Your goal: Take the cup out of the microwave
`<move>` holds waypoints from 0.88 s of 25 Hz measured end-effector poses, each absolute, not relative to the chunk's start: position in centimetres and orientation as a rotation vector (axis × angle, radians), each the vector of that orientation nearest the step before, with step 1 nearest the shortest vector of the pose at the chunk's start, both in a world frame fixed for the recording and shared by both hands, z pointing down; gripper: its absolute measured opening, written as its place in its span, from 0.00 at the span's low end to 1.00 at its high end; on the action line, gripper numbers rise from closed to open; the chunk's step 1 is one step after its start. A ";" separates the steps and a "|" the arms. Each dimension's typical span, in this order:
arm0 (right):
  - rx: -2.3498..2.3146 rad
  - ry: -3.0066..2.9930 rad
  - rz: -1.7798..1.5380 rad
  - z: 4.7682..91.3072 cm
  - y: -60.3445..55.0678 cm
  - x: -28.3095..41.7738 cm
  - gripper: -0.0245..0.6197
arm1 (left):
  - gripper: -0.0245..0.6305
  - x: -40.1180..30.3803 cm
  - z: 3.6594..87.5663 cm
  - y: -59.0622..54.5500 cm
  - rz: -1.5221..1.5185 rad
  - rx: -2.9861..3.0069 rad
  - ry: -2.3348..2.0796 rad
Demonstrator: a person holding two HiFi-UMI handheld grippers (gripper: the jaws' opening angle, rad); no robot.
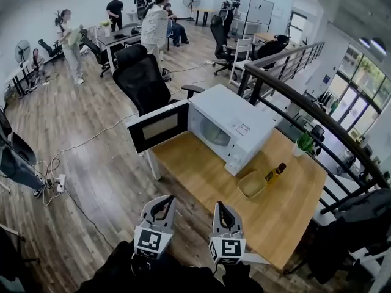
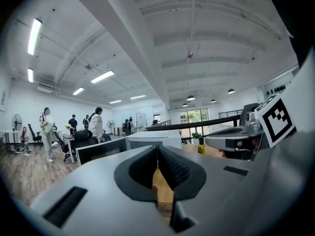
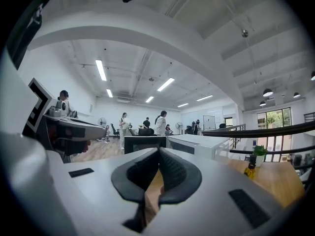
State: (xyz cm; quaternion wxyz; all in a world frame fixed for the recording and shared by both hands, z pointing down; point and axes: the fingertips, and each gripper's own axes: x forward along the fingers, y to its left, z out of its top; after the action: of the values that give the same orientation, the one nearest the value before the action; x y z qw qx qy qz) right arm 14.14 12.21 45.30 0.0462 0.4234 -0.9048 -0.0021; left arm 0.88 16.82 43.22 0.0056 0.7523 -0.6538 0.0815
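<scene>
Left gripper (image 1: 162, 202), right gripper (image 1: 222, 209) hover near table (image 1: 201, 171) edge

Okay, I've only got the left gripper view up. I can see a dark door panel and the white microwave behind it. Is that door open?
Observer: Yes, the head view shows the door of the microwave swung wide open to the left.
Operator: Any cup inside?
Observer: There is a pale round shape in the cavity, but I can't tell whether it's the cup.
Operator: Are the right gripper's jaws open?
Observer: No, the right gripper view shows the right gripper closed, with nothing between its jaws.
</scene>
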 end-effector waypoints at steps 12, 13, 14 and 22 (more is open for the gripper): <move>1.445 -2.645 0.053 45.3 4.7 6.7 0.06 | 0.07 -7.2 43.7 7.7 0.246 2.434 -1.885; 1.459 -2.634 0.056 45.3 4.2 6.3 0.06 | 0.07 -7.7 43.7 7.1 0.253 2.445 -1.871; 1.471 -2.624 0.057 45.3 3.8 5.9 0.06 | 0.07 -8.1 43.7 6.6 0.258 2.456 -1.858; 1.582 -2.552 0.053 45.4 0.9 3.0 0.06 | 0.07 -11.5 43.5 2.5 0.256 2.540 -1.759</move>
State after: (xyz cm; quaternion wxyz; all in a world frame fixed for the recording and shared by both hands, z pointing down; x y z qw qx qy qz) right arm 2.99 0.92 45.39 0.0692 0.5256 -0.8477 0.0177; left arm -11.47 2.45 43.53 0.0207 0.8192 -0.5672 0.0825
